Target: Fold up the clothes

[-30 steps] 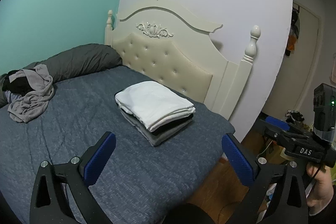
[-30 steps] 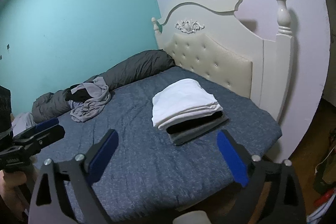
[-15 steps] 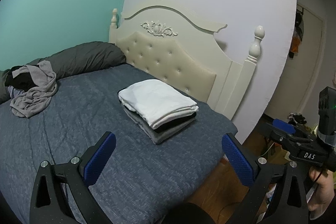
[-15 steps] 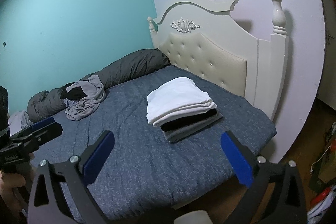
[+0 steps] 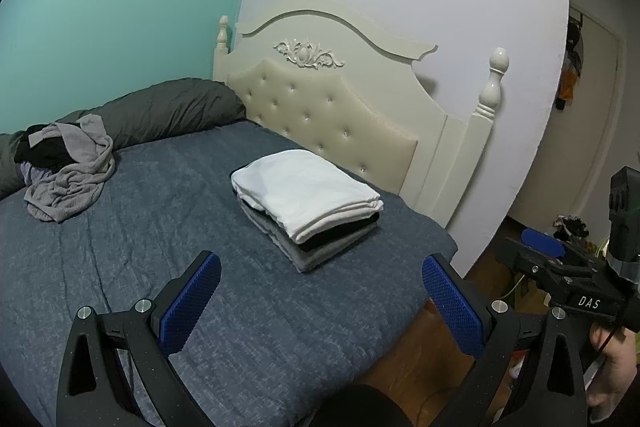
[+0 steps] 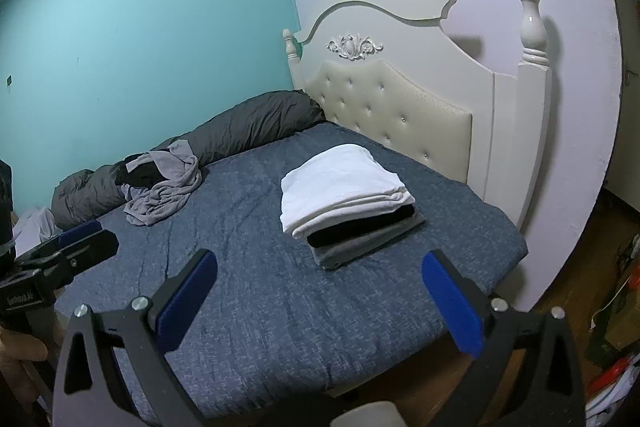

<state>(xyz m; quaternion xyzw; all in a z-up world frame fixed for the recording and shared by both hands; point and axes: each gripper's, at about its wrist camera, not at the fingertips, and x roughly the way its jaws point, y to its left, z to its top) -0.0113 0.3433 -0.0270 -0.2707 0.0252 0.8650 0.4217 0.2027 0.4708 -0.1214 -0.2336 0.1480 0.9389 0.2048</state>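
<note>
Neat stack of folded white, black and grey garments (image 5: 308, 203) near the headboard; crumpled grey-and-black clothing heap (image 5: 66, 173) well apart.

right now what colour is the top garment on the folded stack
White, over a black and a grey one; top garment shows best in the right wrist view.

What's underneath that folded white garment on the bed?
Under the white garment lie a folded black piece and, lowest, a folded grey one, resting on the blue bedspread. Only their edges show, so what kind of clothes they are stays hidden.

A cream tufted headboard (image 5: 332, 119) backs the blue bedspread (image 5: 160, 247); perhaps a rolled grey duvet (image 5: 168, 107).
</note>
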